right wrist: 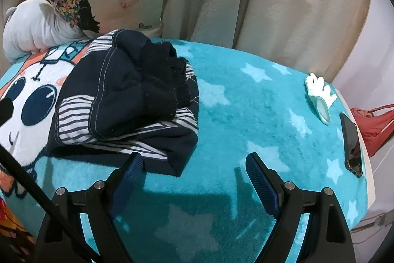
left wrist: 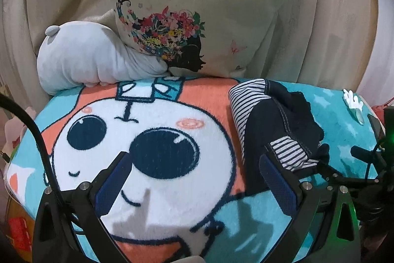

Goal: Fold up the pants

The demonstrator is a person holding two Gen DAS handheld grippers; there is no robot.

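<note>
The pants (right wrist: 128, 100) are dark navy with striped lining, lying in a folded bundle on the cartoon blanket (right wrist: 246, 115). In the left wrist view the pants (left wrist: 273, 125) lie right of centre. My left gripper (left wrist: 194, 164) is open and empty above the blanket's cartoon face, its right finger (left wrist: 278, 179) near the bundle's striped cuff. My right gripper (right wrist: 194, 164) is open and empty, just in front of the bundle's near edge. The right gripper's body shows at the right edge of the left wrist view (left wrist: 357, 179).
A floral cushion (left wrist: 197, 16) and a grey plush toy (left wrist: 93, 58) lean against beige curtains behind the blanket. A white-and-teal hair clip (right wrist: 320, 95) and a dark phone (right wrist: 352, 144) lie near the blanket's right edge. A red bag (right wrist: 374, 125) sits beyond it.
</note>
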